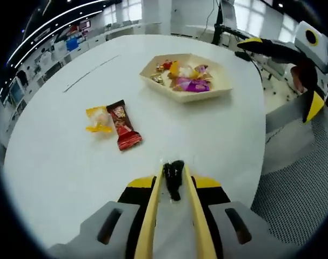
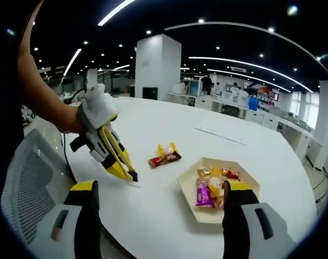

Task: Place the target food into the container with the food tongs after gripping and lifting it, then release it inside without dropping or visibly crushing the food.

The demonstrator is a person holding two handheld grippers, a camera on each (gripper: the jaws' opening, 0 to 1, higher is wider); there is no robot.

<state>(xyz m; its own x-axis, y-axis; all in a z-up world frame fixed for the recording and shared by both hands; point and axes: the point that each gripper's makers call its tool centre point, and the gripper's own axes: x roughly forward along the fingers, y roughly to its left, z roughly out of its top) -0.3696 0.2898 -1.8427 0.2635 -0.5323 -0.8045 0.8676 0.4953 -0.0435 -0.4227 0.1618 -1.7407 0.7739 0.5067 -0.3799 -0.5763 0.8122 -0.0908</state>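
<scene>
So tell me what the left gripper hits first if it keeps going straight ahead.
Probably bare white table; the left gripper points between the red candy wrapper and the tray, though depth is unclear.

Bright, even indoor light, strong fisheye bend.

Ceiling strips [image 2: 116, 11] and small spot lamps glow white overhead in the right gripper view, and windows [image 1: 128, 9] blow out pale at the top of the left gripper view. The white table [image 1: 55, 162] reflects this softly, with no hard glare (only a faint sheen), and shadows under the tray [image 1: 186, 77] and sweets [image 1: 114, 123] are thin and soft. Straight lines curve hard toward the edges, where the picture darkens. The middle of each view is fairly sharp; the left gripper [image 1: 173, 181] close to its lens looks soft, and far desks are smeared.
</scene>
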